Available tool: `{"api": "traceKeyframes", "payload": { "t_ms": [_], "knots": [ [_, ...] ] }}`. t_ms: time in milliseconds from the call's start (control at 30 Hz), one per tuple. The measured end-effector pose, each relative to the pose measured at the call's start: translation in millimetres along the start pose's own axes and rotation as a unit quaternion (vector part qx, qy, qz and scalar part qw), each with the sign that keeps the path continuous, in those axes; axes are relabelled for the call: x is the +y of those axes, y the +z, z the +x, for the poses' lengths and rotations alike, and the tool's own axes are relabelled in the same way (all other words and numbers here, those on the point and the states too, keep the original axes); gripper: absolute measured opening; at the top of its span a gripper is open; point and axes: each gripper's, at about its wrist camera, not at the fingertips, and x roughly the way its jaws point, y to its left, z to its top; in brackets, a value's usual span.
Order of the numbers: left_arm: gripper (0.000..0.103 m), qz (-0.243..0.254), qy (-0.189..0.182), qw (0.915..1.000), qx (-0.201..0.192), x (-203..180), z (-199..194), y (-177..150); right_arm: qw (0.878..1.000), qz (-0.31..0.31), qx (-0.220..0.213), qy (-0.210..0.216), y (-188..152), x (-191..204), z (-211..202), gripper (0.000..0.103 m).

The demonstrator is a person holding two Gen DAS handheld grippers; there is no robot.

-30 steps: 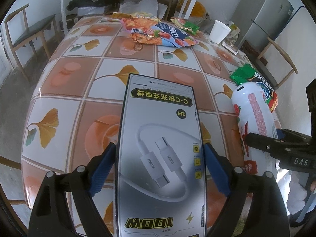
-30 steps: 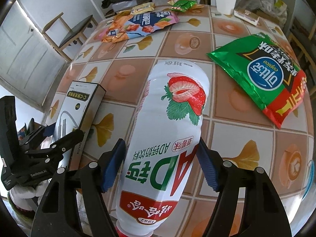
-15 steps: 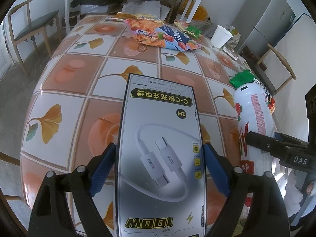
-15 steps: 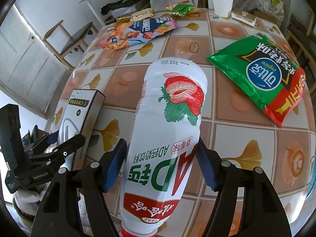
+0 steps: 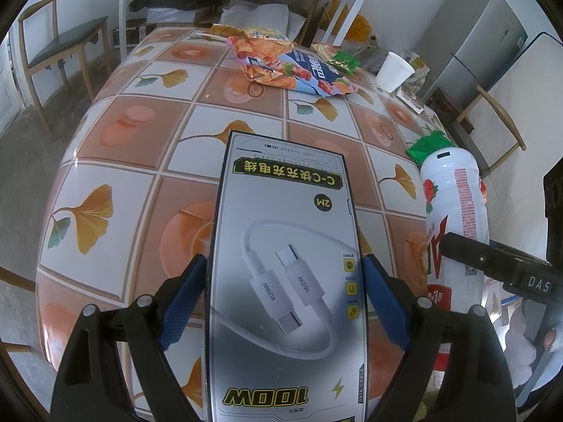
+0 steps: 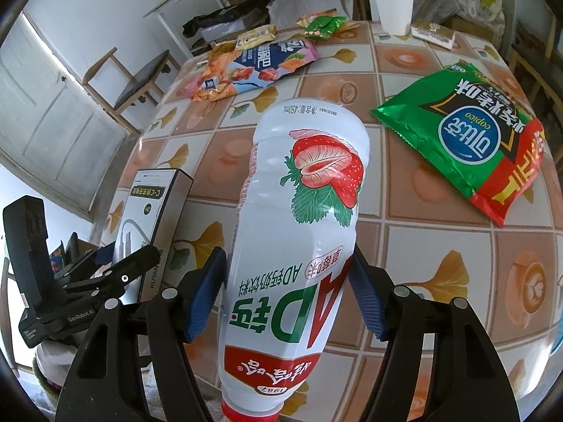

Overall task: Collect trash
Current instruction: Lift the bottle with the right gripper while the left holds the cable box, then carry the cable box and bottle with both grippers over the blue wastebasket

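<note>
My left gripper (image 5: 284, 277) is shut on a grey charging-cable box (image 5: 281, 239), its blue pads pressed on both long sides, held above the tiled table (image 5: 140, 130). My right gripper (image 6: 286, 274) is shut on a white strawberry-milk bottle (image 6: 302, 211), red cap toward the camera. The bottle (image 5: 454, 204) shows at the right of the left wrist view, the box (image 6: 147, 204) at the left of the right wrist view. A green-and-red snack bag (image 6: 471, 140), an orange-blue snack bag (image 6: 253, 66), small wrappers (image 6: 320, 26) and a white paper cup (image 6: 394, 5) lie farther back.
A small flat carton (image 6: 432, 33) lies by the cup. Wooden chairs (image 5: 59, 42) stand left of the table, another chair (image 5: 492, 123) and a grey fridge (image 5: 475, 35) to the right. A white side table with bags (image 5: 246, 7) stands behind.
Both grippers have kept their grips. The views have tilted slightly, showing more of the far end of the table; the box and bottle stay fixed between the pads.
</note>
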Motion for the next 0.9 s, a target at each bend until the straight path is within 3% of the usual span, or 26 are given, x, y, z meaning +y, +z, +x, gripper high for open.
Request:
{"api": "traceKeyframes", "payload": {
  "t_ms": [367, 900],
  "knots": [
    [0.086, -0.008, -0.001, 1.0, 0.001, 5, -2, -1, 0.999, 0.02, 0.032, 0.0, 4, -6, 18, 0.068],
    [0.086, -0.011, -0.002, 0.9999, 0.002, 5, -1, -2, 0.998, 0.05, 0.036, 0.021, 10, -12, 29, 0.068]
  ]
}}
